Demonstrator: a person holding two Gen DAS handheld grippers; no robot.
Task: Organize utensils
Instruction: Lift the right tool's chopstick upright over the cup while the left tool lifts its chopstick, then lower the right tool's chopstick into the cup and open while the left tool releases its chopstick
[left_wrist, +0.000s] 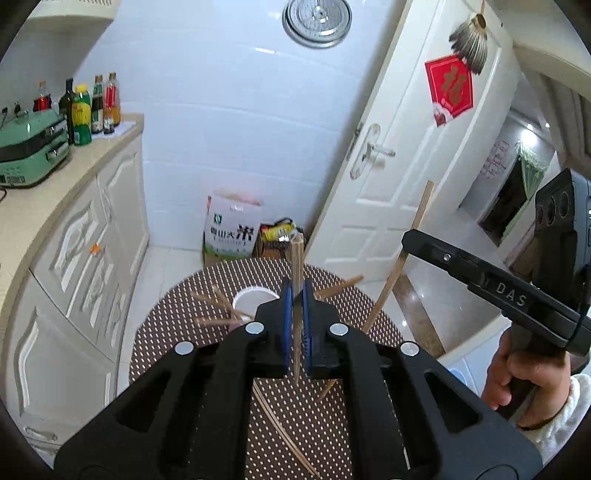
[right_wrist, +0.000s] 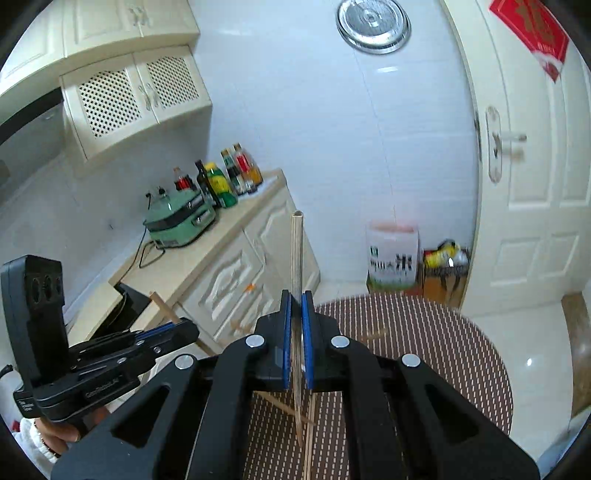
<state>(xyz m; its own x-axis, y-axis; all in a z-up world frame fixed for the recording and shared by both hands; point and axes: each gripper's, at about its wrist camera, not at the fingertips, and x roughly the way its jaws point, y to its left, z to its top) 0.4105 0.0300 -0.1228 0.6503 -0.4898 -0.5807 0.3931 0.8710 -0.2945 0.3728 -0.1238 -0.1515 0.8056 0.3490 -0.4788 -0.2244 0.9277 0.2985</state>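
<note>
My left gripper is shut on a wooden chopstick that stands upright between its blue pads, above a round brown dotted table. A white cup sits on the table just beyond it, with several chopsticks lying around it. My right gripper is shut on another chopstick, held upright over the table's left edge. The right gripper also shows in the left wrist view with its chopstick. The left gripper shows in the right wrist view.
A cream counter with a green appliance and several bottles runs along the left. A white door stands at the right. A rice bag and a box sit on the floor behind the table.
</note>
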